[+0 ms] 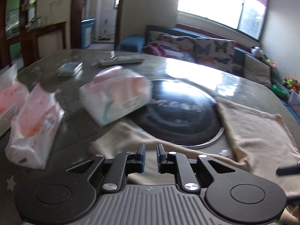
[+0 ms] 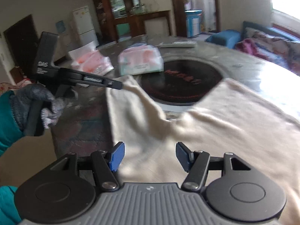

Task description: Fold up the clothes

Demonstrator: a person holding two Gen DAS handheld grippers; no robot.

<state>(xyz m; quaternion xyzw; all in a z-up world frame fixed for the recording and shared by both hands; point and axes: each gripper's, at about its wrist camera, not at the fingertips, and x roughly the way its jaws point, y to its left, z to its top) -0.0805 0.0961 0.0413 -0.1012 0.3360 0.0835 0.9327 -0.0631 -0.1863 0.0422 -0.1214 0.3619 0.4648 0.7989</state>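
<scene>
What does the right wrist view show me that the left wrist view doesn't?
Only the right wrist view: the left gripper from the side, its tip at the beige garment's lifted corner, the gloved hand holding it, and a white fridge. It also shows the right gripper with its jaws wide over the garment.

Only the left wrist view: a small box near the remote, and green toys at the far right.

Both: the garment, the tissue pack, the round dark plate and the remote.

right tool [image 2: 148, 156] hangs open over the cream garment [image 2: 225, 123]; left tool [image 2: 120, 85] pinches its lifted corner above the table [image 2: 243, 63].
</scene>
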